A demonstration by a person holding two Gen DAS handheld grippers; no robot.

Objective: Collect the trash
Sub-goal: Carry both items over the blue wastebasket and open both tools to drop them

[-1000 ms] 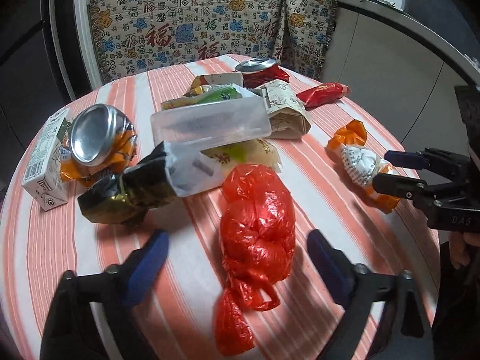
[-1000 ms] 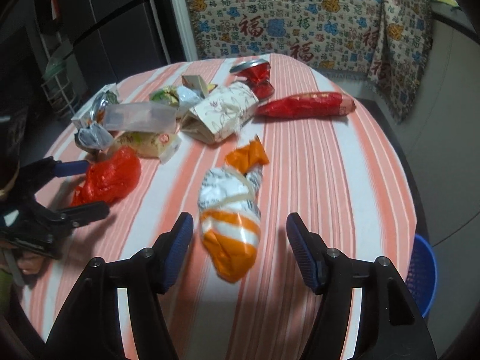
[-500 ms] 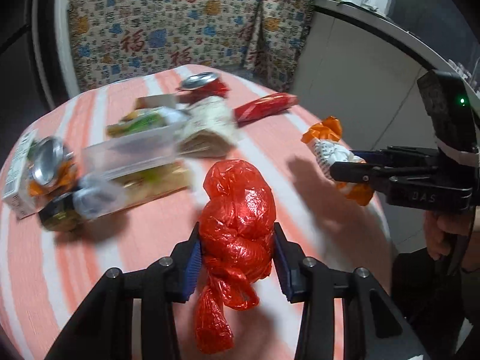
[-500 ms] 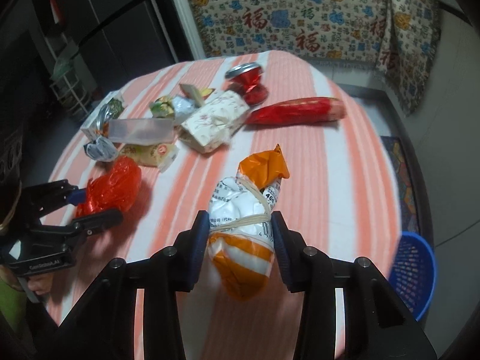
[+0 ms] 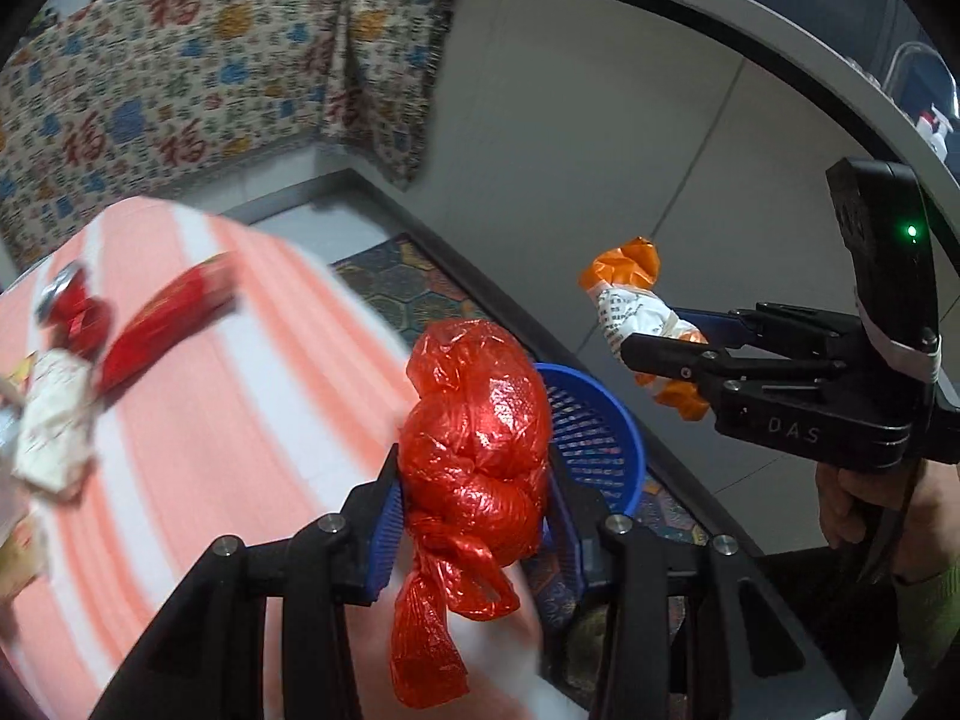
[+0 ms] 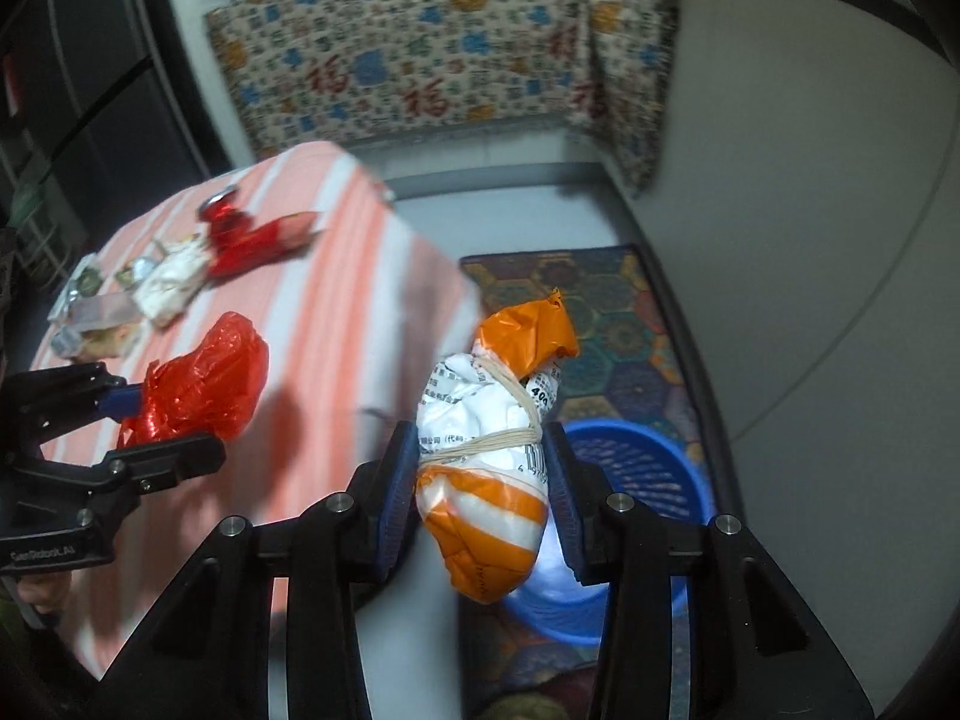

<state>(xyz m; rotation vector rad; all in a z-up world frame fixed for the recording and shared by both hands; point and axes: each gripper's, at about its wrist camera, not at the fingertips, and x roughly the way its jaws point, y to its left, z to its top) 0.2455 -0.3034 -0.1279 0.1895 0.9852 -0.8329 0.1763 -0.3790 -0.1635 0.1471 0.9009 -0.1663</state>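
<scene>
The striped desk (image 5: 210, 420) lies to my left with wrappers and a can left on it. A blue basket (image 6: 654, 468) sits on the floor beside it. My left gripper (image 5: 474, 498) clamps a red bag (image 5: 480, 438); my right gripper (image 6: 483, 480) clamps an orange-white bundle (image 6: 486, 462) over the basket.

Grey tiled floor (image 6: 780, 300) w/ hexagon-patterned mat (image 6: 612, 312); patterned cloth (image 6: 420, 48) is draped at rear; surface (image 5: 228, 420) is covered in orange-white striped cloth.
</scene>
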